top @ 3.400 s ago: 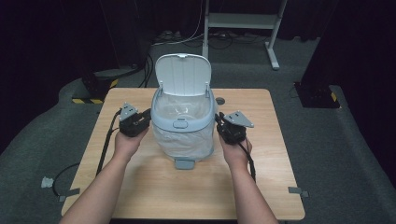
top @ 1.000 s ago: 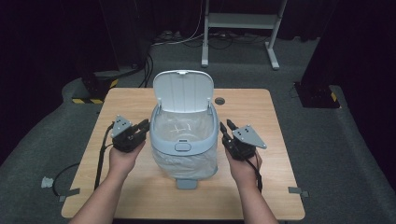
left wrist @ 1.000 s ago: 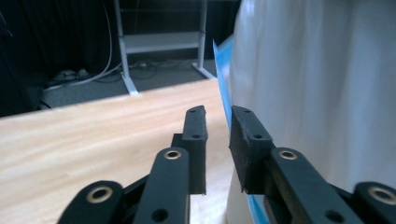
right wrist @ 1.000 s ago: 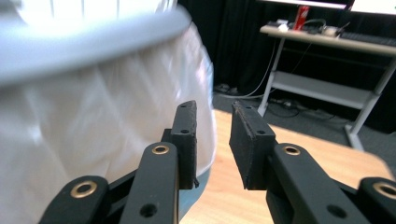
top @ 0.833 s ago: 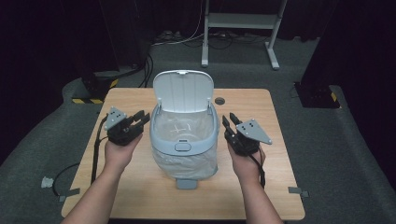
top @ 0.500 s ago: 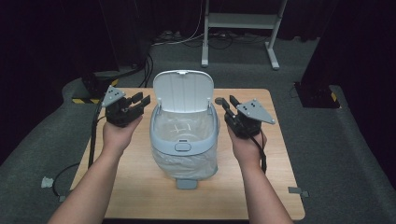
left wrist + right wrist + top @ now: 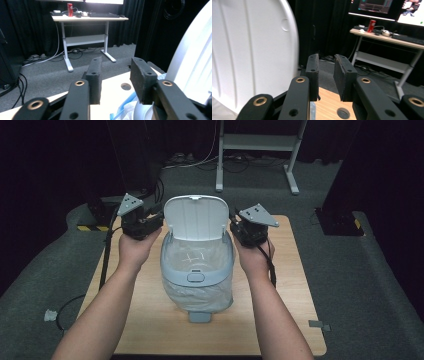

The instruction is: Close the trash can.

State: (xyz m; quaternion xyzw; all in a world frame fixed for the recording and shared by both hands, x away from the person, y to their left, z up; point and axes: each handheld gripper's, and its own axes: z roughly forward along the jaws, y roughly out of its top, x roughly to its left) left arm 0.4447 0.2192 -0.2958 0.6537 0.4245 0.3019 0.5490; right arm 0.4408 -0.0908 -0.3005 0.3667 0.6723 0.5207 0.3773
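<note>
Both grippers have risen from the bin's (image 7: pixel 197 270) flanks to either side of its raised lid (image 7: pixel 196 217). Left gripper (image 7: pixel 156 221) just widened, right gripper (image 7: pixel 235 226) just narrowed; both empty. Bin stands mid-tabletop (image 7: pixel 290 285). Next, likely closing the lid.

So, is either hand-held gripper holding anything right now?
No. The left hand-held gripper and right hand-held gripper both have nothing between their jaws, flanking the raised lid of the bin.
</note>
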